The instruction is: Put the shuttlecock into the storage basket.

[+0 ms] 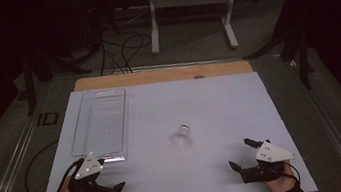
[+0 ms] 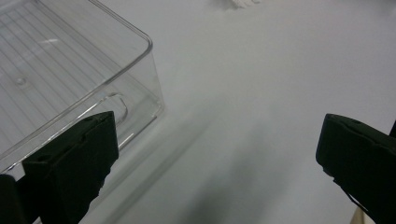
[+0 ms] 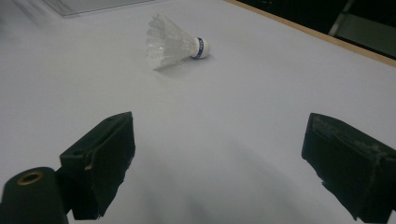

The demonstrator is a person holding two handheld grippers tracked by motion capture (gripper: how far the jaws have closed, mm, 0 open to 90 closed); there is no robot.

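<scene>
Both claws are wide open and hold nothing. Right gripper (image 1: pixel 241 154) sits low on the near right side of the table (image 1: pixel 220 104), and left gripper (image 1: pixel 103 176) sits at the near left, just beside the clear plastic tray (image 1: pixel 99 121).

Between them, near the middle of the white sheet, lies the shuttlecock (image 3: pixel 175 43) on its side. It looks very light, with a thin feather skirt that could crush easily. Its small round nose (image 3: pixel 203 47) seems harder, so that is probably the best place to pinch, gently.

Beyond the smooth, flat sheet, the room is dark, with cables (image 1: pixel 121 50) on the floor.
</scene>
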